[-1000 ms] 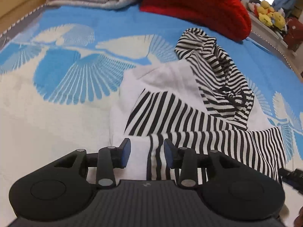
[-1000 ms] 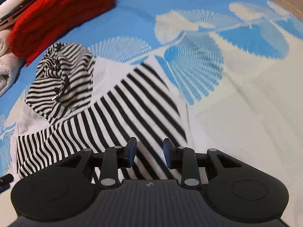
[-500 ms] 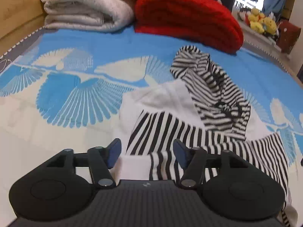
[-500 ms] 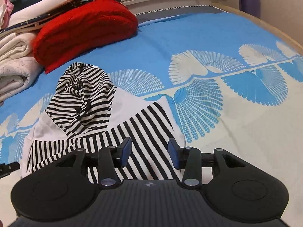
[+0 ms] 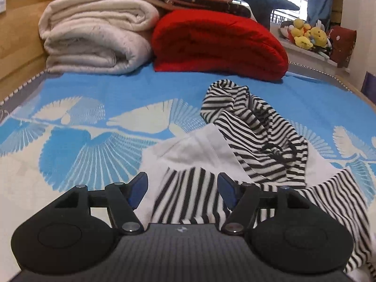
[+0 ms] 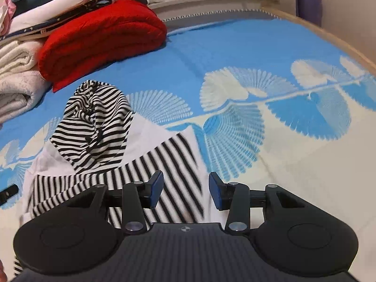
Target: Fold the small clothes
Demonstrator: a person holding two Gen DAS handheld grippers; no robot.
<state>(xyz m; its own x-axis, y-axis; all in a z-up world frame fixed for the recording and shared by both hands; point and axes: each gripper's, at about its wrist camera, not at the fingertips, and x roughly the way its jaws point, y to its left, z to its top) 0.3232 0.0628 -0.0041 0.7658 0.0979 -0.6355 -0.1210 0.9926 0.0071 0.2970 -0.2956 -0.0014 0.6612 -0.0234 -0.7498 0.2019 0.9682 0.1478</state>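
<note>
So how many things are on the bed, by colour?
Black-and-white striped: 1, the striped top
Red: 1, the folded red blanket
Cream: 1, the folded cream blanket
Total: 3, not counting the mixed pile on top of the blankets.

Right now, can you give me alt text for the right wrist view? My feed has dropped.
The right tool hangs open and empty over a black-and-white striped hooded top lying crumpled on a blue bedspread with white fan prints. Behind the top, at upper left, sit a folded red blanket and cream blankets.
</note>
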